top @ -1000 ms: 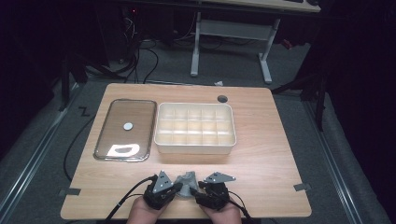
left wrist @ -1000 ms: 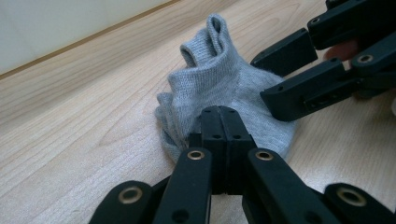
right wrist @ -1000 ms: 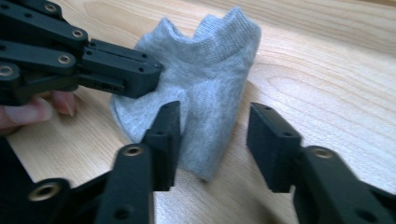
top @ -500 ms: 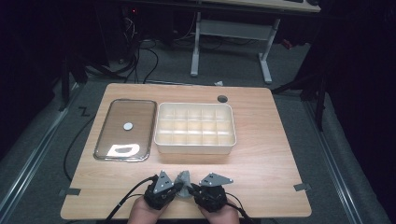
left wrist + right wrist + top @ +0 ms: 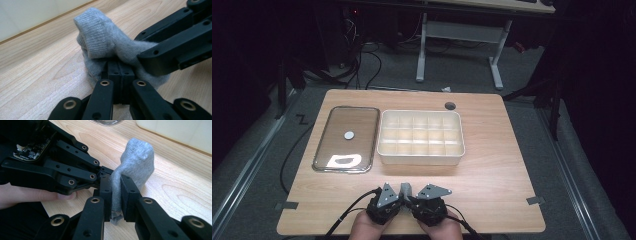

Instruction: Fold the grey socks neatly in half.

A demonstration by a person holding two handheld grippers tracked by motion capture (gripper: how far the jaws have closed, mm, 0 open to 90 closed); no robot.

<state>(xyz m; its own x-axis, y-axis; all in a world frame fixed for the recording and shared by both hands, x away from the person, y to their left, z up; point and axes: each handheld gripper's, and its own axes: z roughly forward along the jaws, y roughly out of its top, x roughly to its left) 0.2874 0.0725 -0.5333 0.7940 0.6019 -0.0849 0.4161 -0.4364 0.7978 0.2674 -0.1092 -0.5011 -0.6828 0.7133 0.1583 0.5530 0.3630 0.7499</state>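
We hold both grippers side by side at the near edge of the table, tips turned in toward each other. Our right gripper (image 5: 115, 195) has just been closing, and its jaws now clamp a fold of the grey sock (image 5: 135, 162) between them. Our left gripper (image 5: 121, 75) is fully closed, its pads pinching the same sock (image 5: 100, 42) low down, where the cloth bunches.

The sock sits between the two tools, at the near middle of the table, with its free end rising up and away from our hands toward the far side. Neither hand is nearer; both already have it.

Beyond the sock lies bare light wood (image 5: 492, 170). Farther off stands the white divided box (image 5: 421, 156), just left of it the flat glass lid (image 5: 346, 140). Around the table (image 5: 512, 210) the room is dark, with cables on the floor and a desk frame behind.
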